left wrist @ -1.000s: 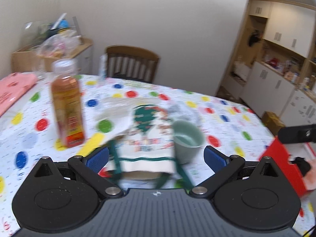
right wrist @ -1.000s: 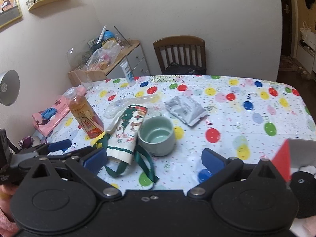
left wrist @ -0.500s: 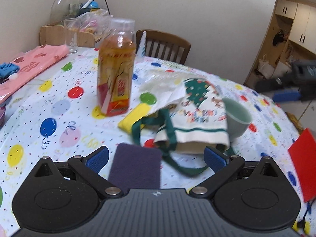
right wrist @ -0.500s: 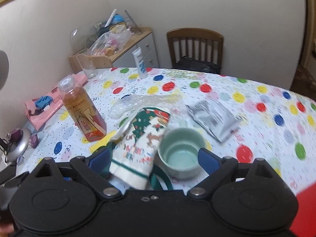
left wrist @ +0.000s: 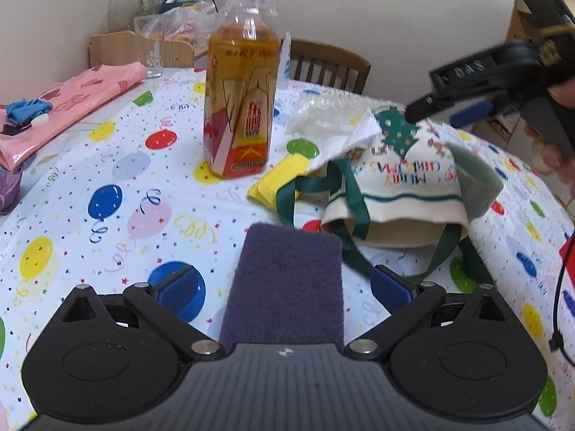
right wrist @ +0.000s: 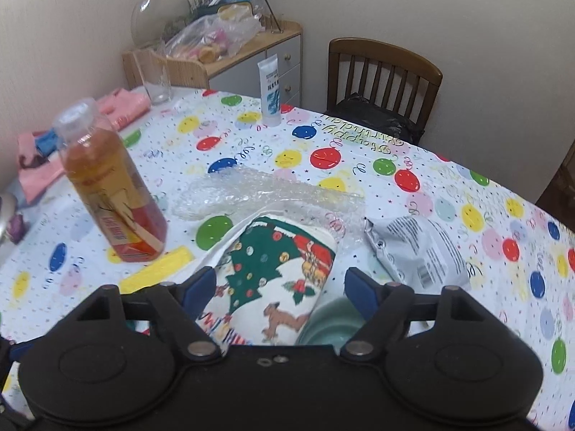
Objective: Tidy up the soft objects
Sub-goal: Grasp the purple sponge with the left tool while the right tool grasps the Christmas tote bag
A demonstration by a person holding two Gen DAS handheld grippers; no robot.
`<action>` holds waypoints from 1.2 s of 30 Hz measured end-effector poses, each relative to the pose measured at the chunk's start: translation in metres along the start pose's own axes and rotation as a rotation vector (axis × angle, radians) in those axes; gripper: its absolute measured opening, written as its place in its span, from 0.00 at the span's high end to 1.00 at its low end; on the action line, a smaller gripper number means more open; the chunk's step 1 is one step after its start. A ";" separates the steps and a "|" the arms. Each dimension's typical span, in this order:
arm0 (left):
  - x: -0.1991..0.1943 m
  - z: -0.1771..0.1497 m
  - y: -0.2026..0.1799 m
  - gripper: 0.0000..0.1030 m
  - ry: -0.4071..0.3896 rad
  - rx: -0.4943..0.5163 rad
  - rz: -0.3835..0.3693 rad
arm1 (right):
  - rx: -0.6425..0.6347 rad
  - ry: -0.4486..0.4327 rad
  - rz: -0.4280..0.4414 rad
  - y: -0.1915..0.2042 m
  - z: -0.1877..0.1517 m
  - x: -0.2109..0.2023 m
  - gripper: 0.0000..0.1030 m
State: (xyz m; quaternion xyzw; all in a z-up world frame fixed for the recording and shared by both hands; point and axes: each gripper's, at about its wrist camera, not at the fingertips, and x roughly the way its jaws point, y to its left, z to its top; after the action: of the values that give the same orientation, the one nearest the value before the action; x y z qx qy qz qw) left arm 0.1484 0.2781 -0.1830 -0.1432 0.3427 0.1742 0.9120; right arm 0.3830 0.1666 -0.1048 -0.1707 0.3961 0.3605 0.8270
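Note:
A dark purple scouring pad (left wrist: 287, 280) lies flat on the table between the open jaws of my left gripper (left wrist: 285, 289), not clamped. Just beyond it lies a white Christmas cloth bag (left wrist: 395, 176) with green straps, resting on a yellow sponge (left wrist: 276, 179). My right gripper (right wrist: 280, 291) is open and hovers over the same Christmas bag (right wrist: 280, 273), its jaws on either side of it. The right gripper also shows in the left wrist view (left wrist: 467, 89), above the bag.
An orange drink bottle (left wrist: 240, 82) stands upright left of the bag. A green cup (right wrist: 330, 327) sits beside the bag. Bubble wrap (right wrist: 258, 194), a silver packet (right wrist: 413, 251), a white tube (right wrist: 269, 86), a glass (right wrist: 156, 86) and pink cloth (left wrist: 68, 100) lie on the balloon tablecloth (left wrist: 90, 215).
My left gripper moved back and left, bringing the purple pad between its jaws. My right gripper moved forward and down over the Christmas bag.

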 end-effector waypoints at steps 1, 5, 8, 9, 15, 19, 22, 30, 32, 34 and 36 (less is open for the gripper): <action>0.002 -0.001 -0.001 0.01 0.006 0.004 0.002 | -0.012 0.006 -0.008 0.001 0.001 0.005 0.26; 0.008 -0.005 -0.003 0.01 0.016 0.010 0.008 | 0.003 0.026 -0.025 0.001 0.002 0.020 0.29; 0.011 -0.005 -0.007 0.03 0.016 0.026 0.031 | -0.009 0.035 -0.032 0.004 0.002 0.027 0.34; 0.011 -0.005 -0.007 0.05 0.015 0.027 0.033 | -0.018 0.035 -0.035 0.006 0.001 0.029 0.35; 0.014 -0.006 -0.006 0.25 0.024 0.010 0.041 | -0.013 0.041 -0.049 0.009 -0.001 0.034 0.45; 0.015 -0.007 -0.010 0.30 0.013 0.031 0.044 | -0.029 0.032 -0.082 0.013 -0.004 0.033 0.56; 0.014 -0.009 -0.014 0.30 0.005 0.047 0.057 | -0.030 0.019 -0.103 0.015 -0.005 0.030 0.62; 0.013 -0.010 -0.014 0.31 -0.002 0.047 0.061 | -0.022 -0.002 -0.080 0.022 -0.006 0.014 0.75; 0.014 -0.009 -0.013 0.31 0.000 0.038 0.057 | -0.012 -0.004 -0.069 0.022 -0.006 0.009 0.77; 0.013 -0.009 -0.012 0.31 -0.002 0.031 0.053 | -0.009 -0.012 -0.062 0.022 -0.007 0.003 0.80; 0.011 -0.009 -0.011 0.31 -0.006 0.022 0.042 | 0.001 -0.018 -0.055 0.022 -0.007 -0.005 0.82</action>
State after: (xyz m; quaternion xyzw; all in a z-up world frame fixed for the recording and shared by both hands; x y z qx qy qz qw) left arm 0.1559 0.2672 -0.1951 -0.1254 0.3449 0.1901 0.9106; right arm 0.3612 0.1751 -0.1055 -0.1779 0.3838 0.3390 0.8403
